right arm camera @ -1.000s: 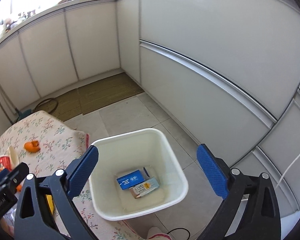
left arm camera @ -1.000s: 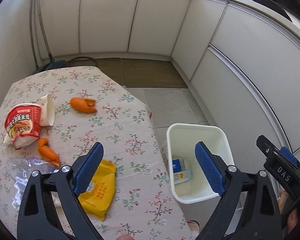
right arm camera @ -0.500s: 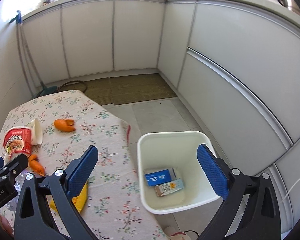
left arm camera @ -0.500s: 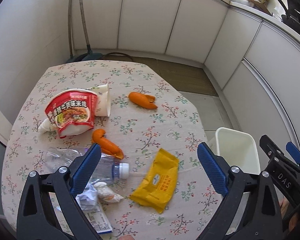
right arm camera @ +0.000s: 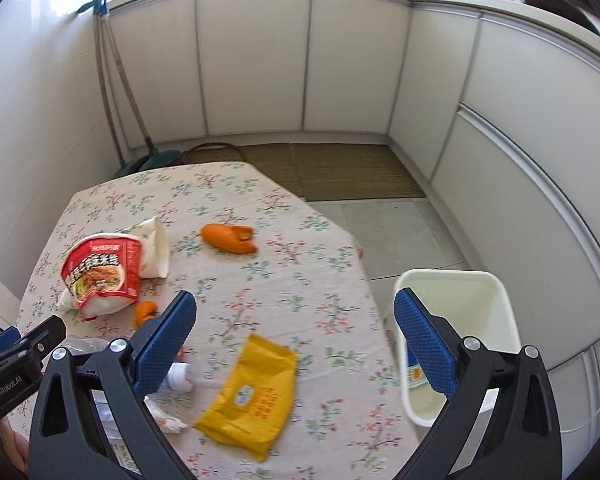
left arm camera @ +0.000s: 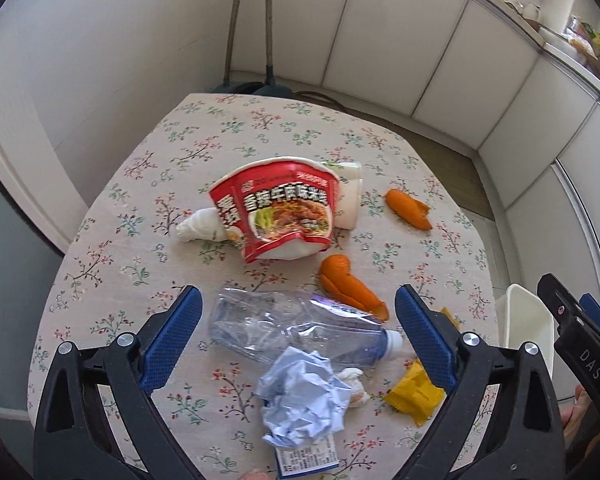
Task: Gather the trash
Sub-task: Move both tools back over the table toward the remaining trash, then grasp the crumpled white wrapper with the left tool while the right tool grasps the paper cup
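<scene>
Plainly — "GenRobot.AI" on left hand-held gripper (right arm camera: 4,390).

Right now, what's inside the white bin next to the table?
The right wrist view shows only a bit of a blue-and-white carton inside the white bin. The right gripper covers much of the bin's floor, so anything else there stays hidden.

We see a matt floral cloth (left arm camera: 172,184) over the bench, a clear crinkled plastic bottle (left arm camera: 292,328), a ball of crumpled pale paper (left arm camera: 304,396), a glossy red noodle cup (left arm camera: 276,216), dull orange peel (left arm camera: 350,286), a smooth yellow wrapper (right arm camera: 248,396), a smooth white plastic bin (right arm camera: 496,320), a rough woven mat (right arm camera: 332,172) and glossy cabinet doors (right arm camera: 252,64).
</scene>
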### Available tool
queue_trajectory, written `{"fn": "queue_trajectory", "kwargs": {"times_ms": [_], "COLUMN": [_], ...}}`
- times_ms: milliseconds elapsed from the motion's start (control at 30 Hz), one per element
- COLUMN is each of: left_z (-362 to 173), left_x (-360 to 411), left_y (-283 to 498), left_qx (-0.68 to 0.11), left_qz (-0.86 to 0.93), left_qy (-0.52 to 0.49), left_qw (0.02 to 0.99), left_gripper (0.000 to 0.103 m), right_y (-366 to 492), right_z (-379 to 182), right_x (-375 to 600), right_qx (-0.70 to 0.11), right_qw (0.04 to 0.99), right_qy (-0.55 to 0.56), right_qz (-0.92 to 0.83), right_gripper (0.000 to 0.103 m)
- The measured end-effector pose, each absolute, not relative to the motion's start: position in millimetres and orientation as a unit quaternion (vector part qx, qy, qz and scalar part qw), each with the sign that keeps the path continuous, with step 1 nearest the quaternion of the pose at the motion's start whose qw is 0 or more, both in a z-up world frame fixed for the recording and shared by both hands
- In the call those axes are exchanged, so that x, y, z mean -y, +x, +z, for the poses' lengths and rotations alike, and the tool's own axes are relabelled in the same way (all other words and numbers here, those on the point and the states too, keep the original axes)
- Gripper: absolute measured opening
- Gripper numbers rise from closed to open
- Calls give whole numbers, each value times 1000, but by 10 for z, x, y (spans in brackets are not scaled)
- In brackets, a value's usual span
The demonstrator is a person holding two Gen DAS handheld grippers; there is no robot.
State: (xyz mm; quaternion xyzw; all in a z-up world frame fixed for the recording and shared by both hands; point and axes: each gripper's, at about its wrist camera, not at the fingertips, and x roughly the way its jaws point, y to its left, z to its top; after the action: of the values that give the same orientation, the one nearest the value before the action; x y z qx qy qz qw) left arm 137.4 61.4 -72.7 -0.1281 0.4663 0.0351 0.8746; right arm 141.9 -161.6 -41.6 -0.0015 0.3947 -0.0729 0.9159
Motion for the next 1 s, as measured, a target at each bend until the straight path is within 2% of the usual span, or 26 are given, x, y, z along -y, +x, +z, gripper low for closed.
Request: {"fn": "queue_trajectory", "kwargs": {"times_ms": [300, 400, 533, 600, 700, 867, 1000], "left_z": [-1233, -1341, -1318, -1303, -1372, -1642, -1780], "left_x": [-1298, -1469, -1637, -1683, -1617, -1463, -1274], "left_y": [1514, 1572, 1747, 1890, 2134, 2272, 2356], "left_qx": [-543, -546, -533, -532, -564, -606, -593], "left_qz": [47, 49, 59, 66, 74, 21, -2], "left_qy": [-263, -316, -327, -302, -176, -21, 74], "left_qw": [796, 775, 778, 788, 803, 795, 802], "left_gripper": [93, 93, 93, 93, 93, 92, 90], "right_y": [1637, 1690, 1754, 1777, 1810, 1873, 1942], "right_z": [-679, -748, -840, -869, -893, -901, -934], "right_x": [1102, 1034, 1000, 1002, 1021, 1108, 1160], "right_qx": [-423, -431, -443, -446, -451, -455, -461], "right_qw": [905, 902, 896, 895, 892, 890, 887], "right_qy": [-3, -2, 1, 2, 2, 7, 15], "right_qz": [-31, -26, -22, -22, -22, -27, -32], "right_gripper": [96, 96, 96, 96, 96, 96, 96]}}
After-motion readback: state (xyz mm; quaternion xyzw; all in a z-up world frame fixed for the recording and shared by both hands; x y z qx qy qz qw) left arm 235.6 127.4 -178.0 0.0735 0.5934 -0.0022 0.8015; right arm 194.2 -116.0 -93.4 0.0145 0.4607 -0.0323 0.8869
